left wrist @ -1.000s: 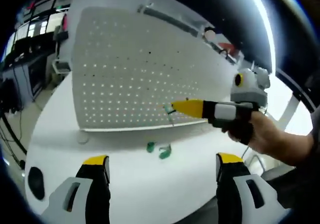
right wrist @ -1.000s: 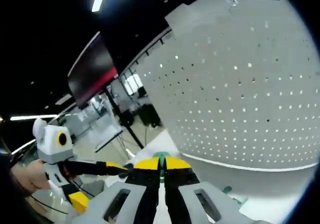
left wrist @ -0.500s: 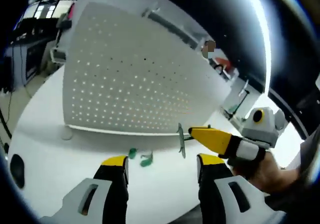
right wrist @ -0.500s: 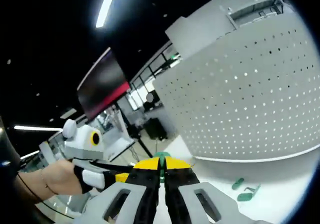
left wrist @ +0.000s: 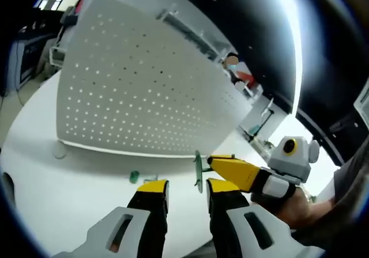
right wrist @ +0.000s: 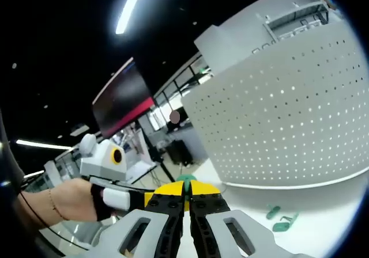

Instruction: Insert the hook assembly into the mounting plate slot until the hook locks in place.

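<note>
Hook assembly [left wrist: 199, 169], light, stiff and thin-stemmed, sat clamped in my right claw [left wrist: 213, 162]; my left claw [left wrist: 187, 193] stood slightly apart before the perforated mounting plate [left wrist: 132, 91].

Both grippers share one build: the left gripper [left wrist: 186, 189] and right gripper [right wrist: 185, 190] each have black jaws capped with yellow tips on light grey slotted bodies. A grey sleeve [left wrist: 351, 197] shows at the right, and a thin bracelet [right wrist: 51, 203] circles the left wrist.
</note>
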`<state>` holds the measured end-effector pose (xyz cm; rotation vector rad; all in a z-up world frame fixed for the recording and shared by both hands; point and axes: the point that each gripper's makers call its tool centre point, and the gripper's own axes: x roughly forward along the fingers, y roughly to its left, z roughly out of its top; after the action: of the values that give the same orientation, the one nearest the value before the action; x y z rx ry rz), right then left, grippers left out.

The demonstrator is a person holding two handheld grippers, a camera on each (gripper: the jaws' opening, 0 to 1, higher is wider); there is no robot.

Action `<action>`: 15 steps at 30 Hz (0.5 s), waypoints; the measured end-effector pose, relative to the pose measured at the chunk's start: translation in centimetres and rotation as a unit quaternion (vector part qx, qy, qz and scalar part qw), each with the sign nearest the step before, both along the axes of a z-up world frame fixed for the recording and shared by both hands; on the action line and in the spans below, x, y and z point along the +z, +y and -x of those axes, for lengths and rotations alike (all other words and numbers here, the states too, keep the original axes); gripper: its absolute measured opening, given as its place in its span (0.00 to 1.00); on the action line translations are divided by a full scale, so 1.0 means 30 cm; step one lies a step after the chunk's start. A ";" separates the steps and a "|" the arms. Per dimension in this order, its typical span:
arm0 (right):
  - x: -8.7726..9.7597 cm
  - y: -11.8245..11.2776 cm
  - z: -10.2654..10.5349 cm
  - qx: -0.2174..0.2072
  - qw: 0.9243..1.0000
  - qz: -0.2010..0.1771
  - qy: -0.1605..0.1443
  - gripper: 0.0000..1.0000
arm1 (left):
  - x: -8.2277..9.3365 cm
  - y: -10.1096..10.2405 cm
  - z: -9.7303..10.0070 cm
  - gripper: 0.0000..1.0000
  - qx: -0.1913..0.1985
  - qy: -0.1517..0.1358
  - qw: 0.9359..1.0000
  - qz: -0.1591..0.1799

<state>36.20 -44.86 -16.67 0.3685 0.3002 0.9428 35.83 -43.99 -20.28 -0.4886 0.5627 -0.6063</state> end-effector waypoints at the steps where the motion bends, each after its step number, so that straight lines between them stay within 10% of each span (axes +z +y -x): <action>1: 0.003 -0.001 0.001 0.000 1.000 -0.001 -0.001 0.00 | 0.001 -0.004 0.002 0.25 -0.004 -0.001 1.000 -0.002; 15: 0.020 -0.002 0.019 0.001 1.000 -0.004 -0.019 0.00 | 0.029 -0.035 0.011 0.09 -0.023 -0.020 1.000 0.008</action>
<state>35.63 -44.91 -16.06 0.3582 0.2627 0.9513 35.49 -45.05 -19.39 -0.4794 0.5329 -0.6637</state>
